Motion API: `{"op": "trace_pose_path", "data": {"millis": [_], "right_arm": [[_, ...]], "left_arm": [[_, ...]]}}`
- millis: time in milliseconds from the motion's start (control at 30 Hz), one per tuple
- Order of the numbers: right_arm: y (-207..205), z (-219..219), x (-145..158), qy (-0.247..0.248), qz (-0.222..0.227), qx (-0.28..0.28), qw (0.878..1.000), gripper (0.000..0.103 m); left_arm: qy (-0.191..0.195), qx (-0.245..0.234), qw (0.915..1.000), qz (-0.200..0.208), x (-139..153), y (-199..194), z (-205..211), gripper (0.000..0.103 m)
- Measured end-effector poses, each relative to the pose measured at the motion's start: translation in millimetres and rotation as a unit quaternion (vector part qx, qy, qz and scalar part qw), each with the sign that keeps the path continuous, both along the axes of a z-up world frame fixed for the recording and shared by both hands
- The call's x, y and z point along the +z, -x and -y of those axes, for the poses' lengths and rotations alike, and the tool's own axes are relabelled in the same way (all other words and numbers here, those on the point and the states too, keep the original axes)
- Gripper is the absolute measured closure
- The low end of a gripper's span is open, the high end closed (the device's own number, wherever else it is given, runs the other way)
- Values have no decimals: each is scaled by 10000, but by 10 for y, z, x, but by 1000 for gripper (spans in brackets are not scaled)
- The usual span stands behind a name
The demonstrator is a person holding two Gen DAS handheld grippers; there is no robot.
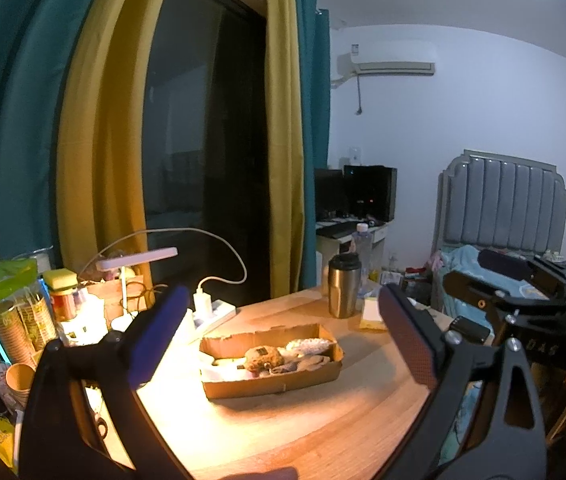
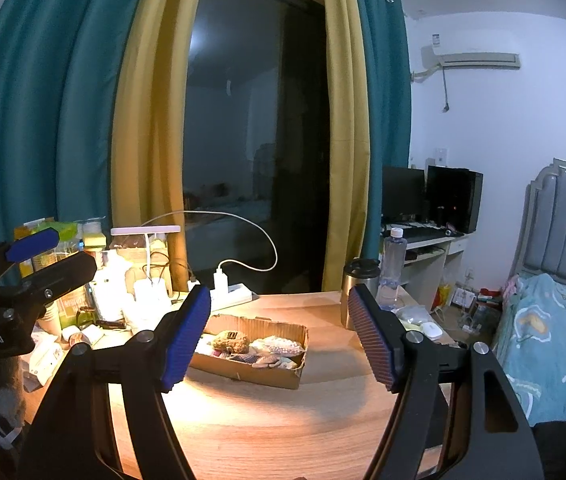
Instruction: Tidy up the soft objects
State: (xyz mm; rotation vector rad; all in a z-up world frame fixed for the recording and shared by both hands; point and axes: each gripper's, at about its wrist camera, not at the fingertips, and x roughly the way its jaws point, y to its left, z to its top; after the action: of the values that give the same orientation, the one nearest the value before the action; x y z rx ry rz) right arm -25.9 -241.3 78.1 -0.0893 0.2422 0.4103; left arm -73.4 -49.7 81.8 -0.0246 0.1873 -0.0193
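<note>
Soft objects (image 1: 279, 358) heaped inside cardboard box (image 1: 271, 384) on table (image 1: 283, 432); left gripper (image 1: 275, 332) and right gripper (image 2: 279, 336) both agape, empty, hovering short of box; sorting stage undeterminable.

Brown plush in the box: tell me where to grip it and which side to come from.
Grip the brown plush across its rounded middle, coming from above. It lies on top of the other soft things in the shallow, open-topped box, whose walls block a side approach. The right claw is wide open and roughly in line with it, so it looks the handier one; the left claw is open too.
</note>
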Motion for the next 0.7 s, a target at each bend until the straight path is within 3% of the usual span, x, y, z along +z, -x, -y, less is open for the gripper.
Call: {"op": "trace_pose_path", "data": {"millis": [700], "right_arm": [[-2,8,-9,0,-7,-9,10000,29]], "left_arm": [[-66,5,10000,-32,30,15,68,6]]}}
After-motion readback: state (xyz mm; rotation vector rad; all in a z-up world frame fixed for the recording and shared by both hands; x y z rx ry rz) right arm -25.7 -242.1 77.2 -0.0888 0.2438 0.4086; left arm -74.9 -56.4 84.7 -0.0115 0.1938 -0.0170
